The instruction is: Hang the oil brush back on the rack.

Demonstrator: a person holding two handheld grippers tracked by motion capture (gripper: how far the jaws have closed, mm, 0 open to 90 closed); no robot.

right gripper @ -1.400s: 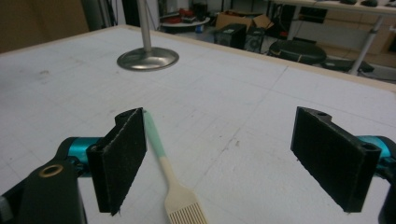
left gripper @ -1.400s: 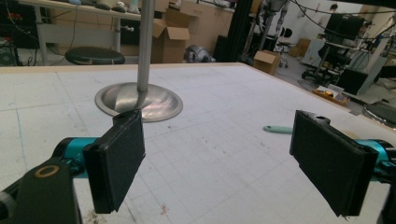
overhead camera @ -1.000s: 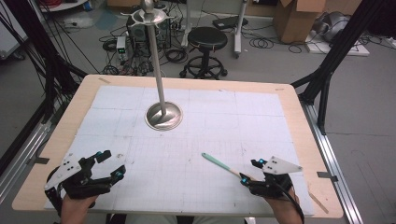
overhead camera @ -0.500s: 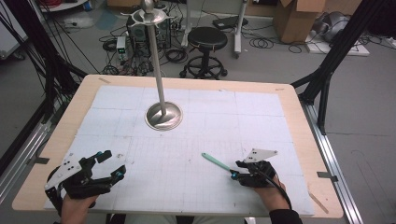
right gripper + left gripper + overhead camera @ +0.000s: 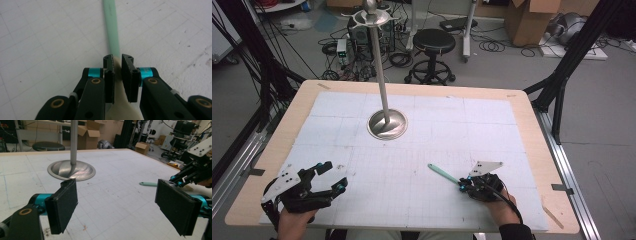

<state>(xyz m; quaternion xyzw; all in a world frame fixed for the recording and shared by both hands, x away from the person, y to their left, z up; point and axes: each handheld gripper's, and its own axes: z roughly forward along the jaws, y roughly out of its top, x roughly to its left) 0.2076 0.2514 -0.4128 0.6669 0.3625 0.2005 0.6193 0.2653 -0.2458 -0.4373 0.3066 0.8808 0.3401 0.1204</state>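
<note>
Spatula [image 5: 443, 174]: mint-green handle, pale cream blade end, lying flat on the gridded white mat [image 5: 422, 150] near the front right of the table [image 5: 532, 125], handle pointing away toward the metal stand [image 5: 386, 123].

In the right gripper view I see the handle [image 5: 111, 27] running straight up and away from the jaws, and the cream blade end sitting between the two pads [image 5: 109, 72].

Right gripper [image 5: 463, 183]: compared with a second ago it has shifted left and forward, from just beside the spatula's near end to right over it. I read its jaws as having just been closing; they now stand nearly together on the blade end, with only a thin slit between the pads. The spatula itself has not shifted; it lies on the same grid line as before.

Left gripper [image 5: 331, 176]: rests at the front left of the table, same place as a second ago. Its jaws are spread wide, with nothing between the pads [image 5: 62, 207]. From its own view I see bare mat ahead, the stand's round base [image 5: 71, 170], and the spatula's handle [image 5: 148, 184] off near the other gripper.
</note>
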